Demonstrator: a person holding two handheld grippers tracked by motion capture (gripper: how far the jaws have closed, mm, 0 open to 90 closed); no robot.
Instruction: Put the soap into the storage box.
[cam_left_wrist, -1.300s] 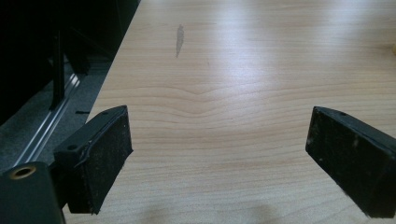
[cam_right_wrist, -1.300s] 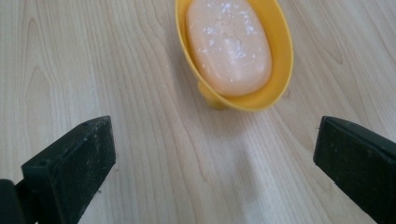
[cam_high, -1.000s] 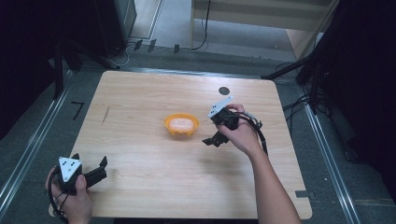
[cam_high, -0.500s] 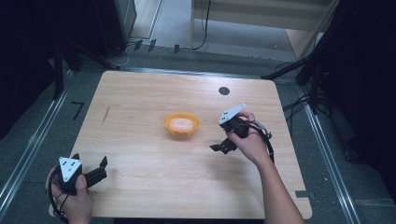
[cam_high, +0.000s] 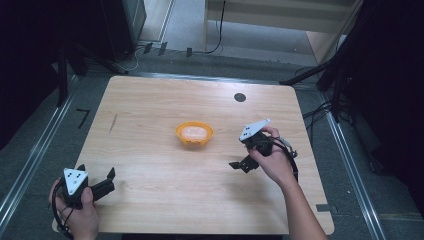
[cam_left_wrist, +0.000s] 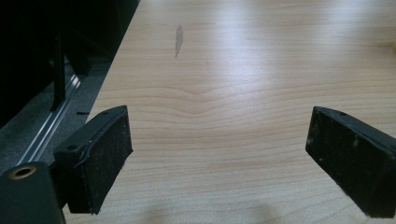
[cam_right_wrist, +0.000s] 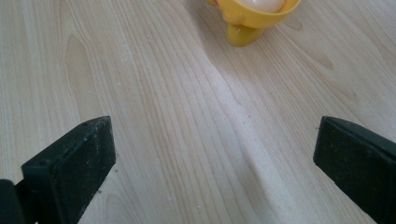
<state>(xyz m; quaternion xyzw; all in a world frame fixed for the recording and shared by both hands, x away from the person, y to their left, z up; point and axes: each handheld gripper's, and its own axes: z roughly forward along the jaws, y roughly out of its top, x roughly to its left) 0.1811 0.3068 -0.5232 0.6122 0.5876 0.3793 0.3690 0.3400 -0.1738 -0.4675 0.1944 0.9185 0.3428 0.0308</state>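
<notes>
An orange bowl (cam_high: 194, 134) with something pale and pinkish in it sits near the middle of the wooden table (cam_high: 150, 100). To the bowl's right and a little nearer the front, my right gripper (cam_high: 241, 165) is held open above the wood. In the right gripper view its jaws (cam_right_wrist: 215, 154) stand wide apart with nothing between them, and the bowl (cam_right_wrist: 254, 16) is ahead at the top edge. My left gripper (cam_high: 96, 171) rests open at the front left corner. The left gripper view has its jaws (cam_left_wrist: 219, 149) spread over bare wood.
A small black disc (cam_high: 240, 97) lies at the back right of the table. A thin dark mark (cam_high: 113, 123) streaks the left side, and the same mark (cam_left_wrist: 178, 39) is ahead of the left gripper. Metal rails (cam_high: 30, 160) and cables run along the floor beside the table.
My right gripper has drawn back from the bowl, moving right and toward the front edge. The left gripper has stayed where it was.
</notes>
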